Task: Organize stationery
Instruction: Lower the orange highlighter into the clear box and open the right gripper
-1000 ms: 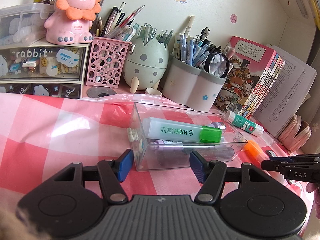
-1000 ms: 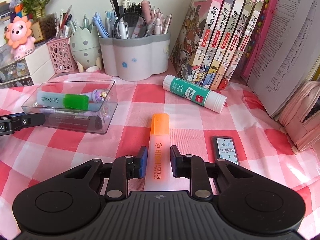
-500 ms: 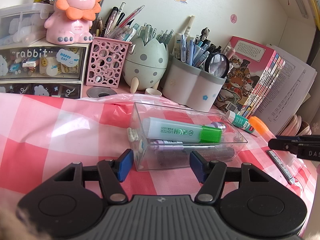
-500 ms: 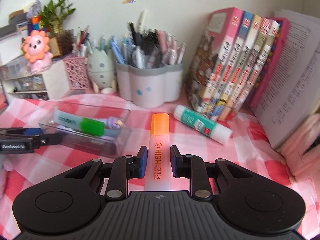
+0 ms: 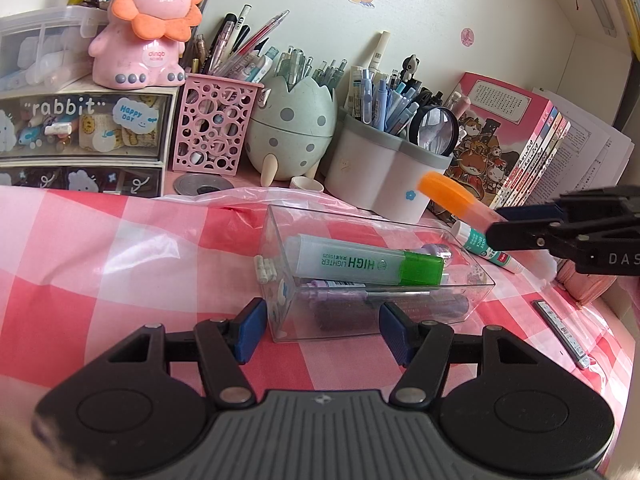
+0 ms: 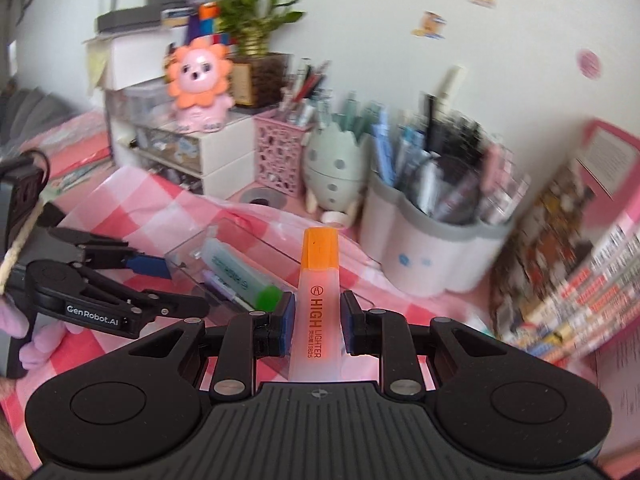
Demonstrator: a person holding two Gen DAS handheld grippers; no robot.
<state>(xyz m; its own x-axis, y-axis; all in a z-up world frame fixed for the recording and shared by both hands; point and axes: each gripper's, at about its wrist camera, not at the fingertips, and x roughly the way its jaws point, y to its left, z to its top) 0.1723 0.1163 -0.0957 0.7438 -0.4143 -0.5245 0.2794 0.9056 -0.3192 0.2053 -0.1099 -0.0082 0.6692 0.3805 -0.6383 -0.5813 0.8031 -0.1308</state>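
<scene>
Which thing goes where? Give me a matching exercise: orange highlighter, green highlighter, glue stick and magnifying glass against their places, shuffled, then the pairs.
1. orange highlighter
2. green highlighter
3. glue stick
4. magnifying glass

A. inside the clear box
B. lying on the checked cloth
C. held by the right gripper
D. standing in the pen pot

Pairs: 1-C, 2-A, 3-B, 4-D.

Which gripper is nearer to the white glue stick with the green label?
Right. The right gripper, holding the orange highlighter, is above the white glue stick with the green label; the left gripper clamps the clear plastic box.
</scene>
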